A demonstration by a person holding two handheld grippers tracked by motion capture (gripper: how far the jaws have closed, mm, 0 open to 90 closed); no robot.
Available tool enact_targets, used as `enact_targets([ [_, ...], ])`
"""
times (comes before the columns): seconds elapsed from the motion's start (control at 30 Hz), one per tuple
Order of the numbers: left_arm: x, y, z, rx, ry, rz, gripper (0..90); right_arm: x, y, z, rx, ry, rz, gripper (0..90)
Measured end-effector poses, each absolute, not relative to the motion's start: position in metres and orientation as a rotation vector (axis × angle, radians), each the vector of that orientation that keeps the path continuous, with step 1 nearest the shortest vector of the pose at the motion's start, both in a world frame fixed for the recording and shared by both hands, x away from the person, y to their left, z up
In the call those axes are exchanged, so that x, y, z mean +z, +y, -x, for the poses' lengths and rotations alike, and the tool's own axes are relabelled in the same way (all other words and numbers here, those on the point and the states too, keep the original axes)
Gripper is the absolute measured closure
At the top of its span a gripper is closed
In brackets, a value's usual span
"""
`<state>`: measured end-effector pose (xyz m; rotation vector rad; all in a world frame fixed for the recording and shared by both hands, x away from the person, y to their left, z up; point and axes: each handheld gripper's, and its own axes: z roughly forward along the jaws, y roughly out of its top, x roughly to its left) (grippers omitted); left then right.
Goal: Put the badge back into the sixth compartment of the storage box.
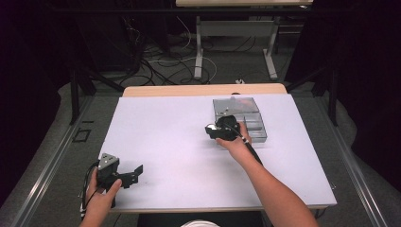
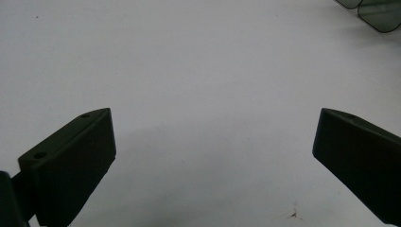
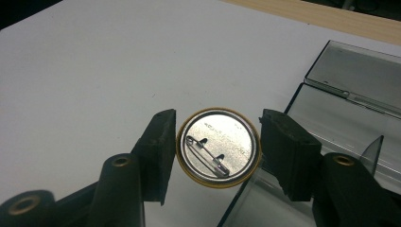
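In the right gripper view the two black fingers (image 3: 163, 142) pinch a round pin badge (image 3: 218, 147) by its rim at the centre of the frame, its silver back with the safety pin facing the camera; the printed front is hidden, and the tiny lettering on the metal is too small to read. The right gripper (image 3: 217, 144) holds the badge just above the near left corner of a clear plastic case (image 3: 350, 118), which fills the right side of the frame and is cut off by its edge; the case's hinged lid lies open toward the upper right. In the high view the right gripper (image 1: 222, 128) sits right of centre, beside the case (image 1: 253, 124), and the badge there is too small to make out. The left gripper (image 1: 135, 172) rests at the lower left of the white worktop (image 1: 165, 137), its fingers (image 2: 71, 165) spread wide with nothing between them.
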<state>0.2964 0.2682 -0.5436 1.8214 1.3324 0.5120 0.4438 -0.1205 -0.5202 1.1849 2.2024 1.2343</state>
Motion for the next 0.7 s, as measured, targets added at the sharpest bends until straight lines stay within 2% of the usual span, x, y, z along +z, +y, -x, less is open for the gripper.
enact_targets([
  [0.7, -0.546, 0.267, -0.299, 0.509, 1.337, -1.815, 0.4, -0.518, -0.158, -0.446, 1.201, 2.141, -1.261, 46.5],
])
